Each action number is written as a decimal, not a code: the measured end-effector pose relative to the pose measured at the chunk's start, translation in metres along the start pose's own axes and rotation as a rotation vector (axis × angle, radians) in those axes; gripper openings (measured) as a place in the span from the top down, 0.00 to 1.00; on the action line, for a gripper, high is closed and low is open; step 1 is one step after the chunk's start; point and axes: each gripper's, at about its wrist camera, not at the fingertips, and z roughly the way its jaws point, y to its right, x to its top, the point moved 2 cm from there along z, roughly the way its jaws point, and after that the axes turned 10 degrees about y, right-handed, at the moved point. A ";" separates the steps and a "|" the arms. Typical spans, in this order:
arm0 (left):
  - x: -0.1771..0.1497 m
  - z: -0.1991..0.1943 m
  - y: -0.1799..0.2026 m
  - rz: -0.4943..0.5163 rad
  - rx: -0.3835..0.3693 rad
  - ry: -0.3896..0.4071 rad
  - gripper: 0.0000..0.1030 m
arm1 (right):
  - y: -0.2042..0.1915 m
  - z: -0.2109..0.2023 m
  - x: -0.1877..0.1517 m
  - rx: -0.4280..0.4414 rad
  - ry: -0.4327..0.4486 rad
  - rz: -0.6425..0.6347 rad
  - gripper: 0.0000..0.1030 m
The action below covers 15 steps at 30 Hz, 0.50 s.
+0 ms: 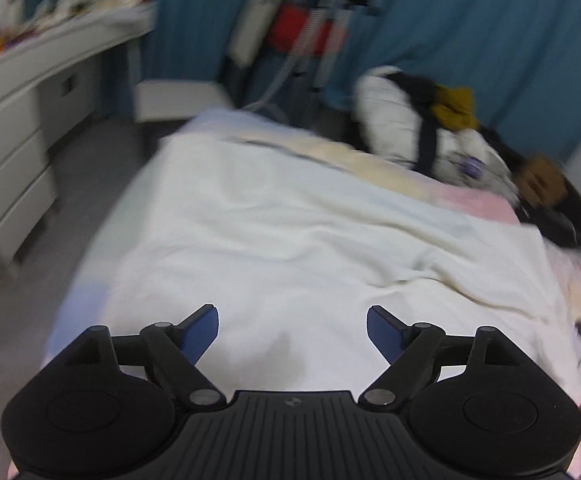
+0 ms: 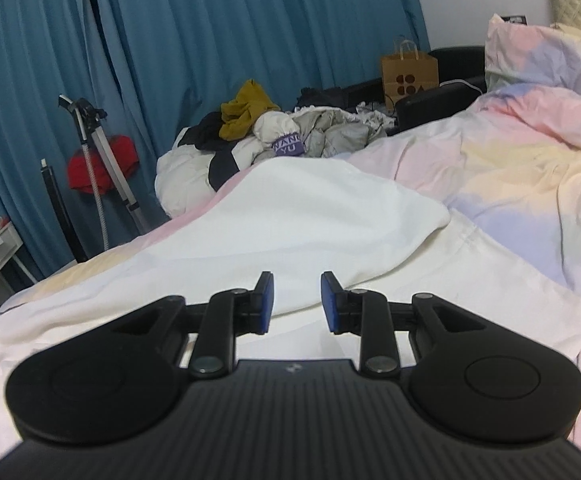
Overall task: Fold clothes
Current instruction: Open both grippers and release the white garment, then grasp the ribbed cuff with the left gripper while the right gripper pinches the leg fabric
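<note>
We hold the left claw (image 1: 292,334) above the bed (image 1: 90,300), its blue pads (image 1: 200,334) spread wide with nothing between them. Just ahead of it and beneath it lies the white cloth (image 1: 290,232), spread flat over the bed with soft creases and one fold ridge running off to the right. The left wrist view is blurred, so finer detail of the cloth is lost to us.

Our right claw (image 2: 294,302) hangs low over the same cloth (image 2: 290,208), its jaws a little apart and clamped on nothing. From here the cloth rises ahead of the claw into a rounded hump, and a flat layer of it reaches out to the right of the claw.

Right of that claw and beyond the cloth lies the pastel duvet (image 2: 530,168), rumpled, with a pillow (image 2: 538,52) at the far right.

Far ahead of the right claw sits a heap of clothes (image 2: 282,136): a mustard piece (image 2: 246,110) on top, white and grey pieces under it, a dark one at the left. Behind the heap, to the right, stands a brown paper bag (image 2: 409,74) with handles; we cannot tell what is in it.

Far left of the right claw a steamer (image 2: 98,152) stands before the blue curtain (image 2: 210,32) with something red (image 2: 102,168) on it. Left of the left claw is a white dresser (image 1: 14,152), its top cluttered with blurred things.
</note>
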 end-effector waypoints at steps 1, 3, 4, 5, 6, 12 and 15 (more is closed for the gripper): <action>0.001 -0.006 -0.015 -0.044 0.008 -0.012 0.16 | 0.001 0.001 -0.001 -0.003 -0.006 0.005 0.71; 0.000 -0.016 -0.044 -0.142 0.024 -0.031 0.15 | 0.004 0.003 -0.002 -0.010 -0.014 0.015 0.71; -0.002 -0.019 -0.058 -0.193 0.033 -0.041 0.14 | 0.006 0.003 -0.002 -0.017 -0.018 0.023 0.71; -0.006 -0.021 -0.071 -0.242 0.042 -0.052 0.14 | 0.008 0.003 -0.003 -0.024 -0.021 0.030 0.71; -0.010 -0.021 -0.084 -0.298 0.049 -0.065 0.14 | 0.009 0.003 -0.003 -0.031 -0.024 0.038 0.71; -0.045 -0.003 -0.138 -0.593 0.052 -0.148 0.14 | 0.023 0.000 -0.003 -0.076 -0.006 0.095 0.39; -0.056 0.015 -0.150 -0.684 0.035 -0.173 0.14 | 0.030 0.002 -0.005 -0.135 -0.021 0.110 0.39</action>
